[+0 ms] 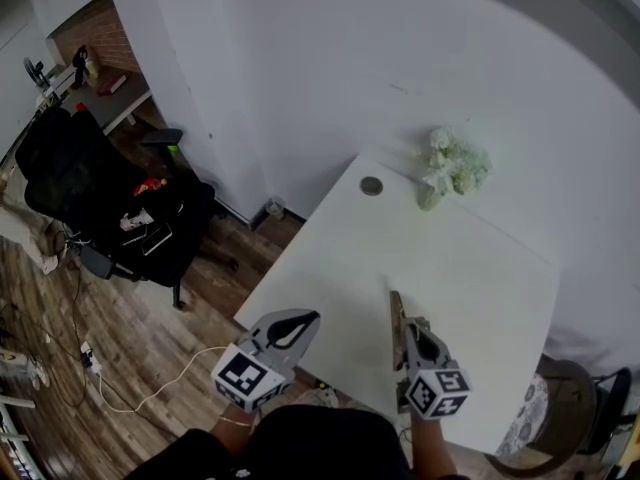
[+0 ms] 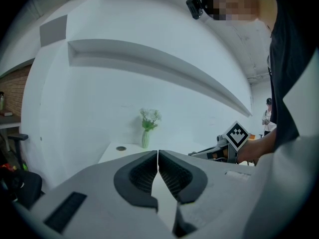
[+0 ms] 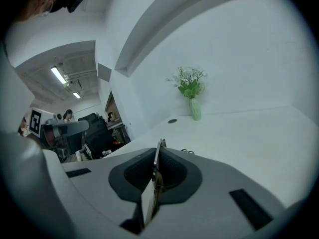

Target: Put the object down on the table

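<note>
Right gripper (image 3: 157,156) clamps a thin flat brownish strip (image 1: 396,316) edge-up over the near part of the white rectangular table (image 1: 470,278); left gripper (image 2: 158,156) sits pinched shut, empty; likely risk: released edge-up, the strip topples and skids off the near edge

Soft, even indoor light – the white surface (image 1: 460,268) reads uniformly bright. Ceiling strips (image 3: 59,75) glow up-left of the flower vase (image 3: 195,109). All 3 views bend fisheye – corners dark.

Claw (image 3: 157,157) on thin flat object (image 3: 160,145)
</note>
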